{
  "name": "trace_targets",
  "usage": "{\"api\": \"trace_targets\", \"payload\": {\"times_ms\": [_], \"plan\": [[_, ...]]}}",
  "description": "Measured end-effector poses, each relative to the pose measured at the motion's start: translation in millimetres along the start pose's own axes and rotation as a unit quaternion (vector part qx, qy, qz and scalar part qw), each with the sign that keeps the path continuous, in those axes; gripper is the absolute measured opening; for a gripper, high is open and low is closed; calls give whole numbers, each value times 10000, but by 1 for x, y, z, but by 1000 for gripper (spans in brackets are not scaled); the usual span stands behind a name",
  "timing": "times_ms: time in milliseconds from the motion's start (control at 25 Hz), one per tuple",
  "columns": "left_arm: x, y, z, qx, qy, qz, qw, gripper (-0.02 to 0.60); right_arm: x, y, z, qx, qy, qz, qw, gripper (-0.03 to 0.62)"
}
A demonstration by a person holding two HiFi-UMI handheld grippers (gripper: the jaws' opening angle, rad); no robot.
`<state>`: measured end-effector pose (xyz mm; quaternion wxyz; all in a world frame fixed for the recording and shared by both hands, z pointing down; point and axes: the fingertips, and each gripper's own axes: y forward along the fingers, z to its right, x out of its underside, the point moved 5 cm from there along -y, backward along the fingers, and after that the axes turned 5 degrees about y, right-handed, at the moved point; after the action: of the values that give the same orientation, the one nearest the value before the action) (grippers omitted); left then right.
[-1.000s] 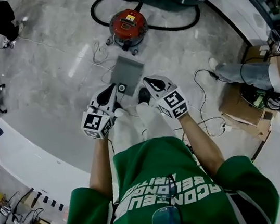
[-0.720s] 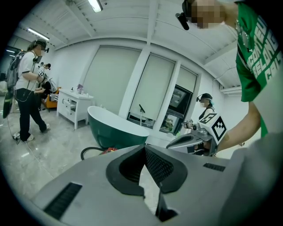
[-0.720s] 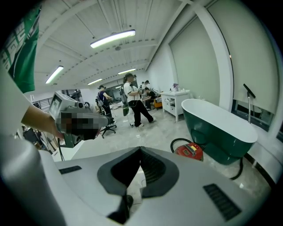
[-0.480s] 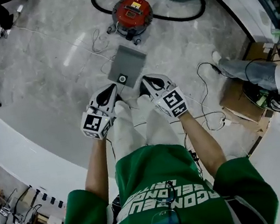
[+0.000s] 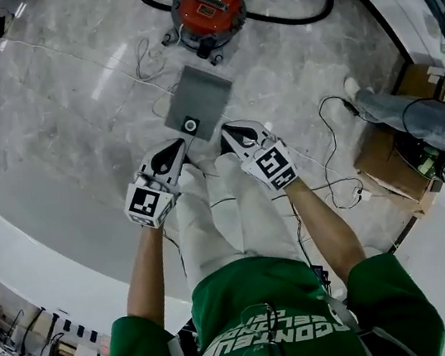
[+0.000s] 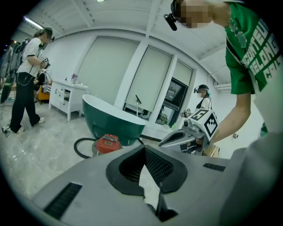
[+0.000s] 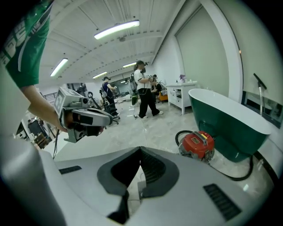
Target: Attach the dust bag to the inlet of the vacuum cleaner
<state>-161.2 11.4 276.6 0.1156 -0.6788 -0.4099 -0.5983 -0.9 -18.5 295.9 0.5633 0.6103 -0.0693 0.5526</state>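
Note:
A flat grey dust bag [image 5: 196, 102] with a round collar hole lies on the marble floor, just ahead of both grippers. Beyond it stands the red vacuum cleaner [image 5: 208, 7], also seen in the left gripper view [image 6: 107, 143] and the right gripper view [image 7: 197, 145]. My left gripper [image 5: 177, 145] and right gripper [image 5: 228, 133] hover side by side short of the bag's near edge, apart from it. Both are shut with nothing between their pads. The left gripper's jaws [image 6: 143, 149] and the right gripper's jaws [image 7: 140, 150] meet at their tips.
A black hose [image 5: 289, 16] loops behind the vacuum beside a green bathtub [image 6: 112, 119]. Cables [image 5: 337, 188] trail over the floor at right, near cardboard boxes [image 5: 387, 159] and a seated person's leg [image 5: 401, 115]. A white curved platform [image 5: 47, 234] lies at left. People stand further off.
The bag and vacuum sit higher in the head view, and the bag's collar is now a little further ahead of the gripper tips. Both grippers stay shut and side by side.

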Motion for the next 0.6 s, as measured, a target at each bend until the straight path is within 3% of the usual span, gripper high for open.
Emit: {"api": "trace_targets", "payload": {"times_ms": [320,600], "plan": [[126,41,-28,319,119,-167,9993,3,96,80,33,-350,-308,-210,9987,8],[261,75,-70,594,278,-323,9973,3,190,174,70,-539,-591,-294,9964,8]]}}
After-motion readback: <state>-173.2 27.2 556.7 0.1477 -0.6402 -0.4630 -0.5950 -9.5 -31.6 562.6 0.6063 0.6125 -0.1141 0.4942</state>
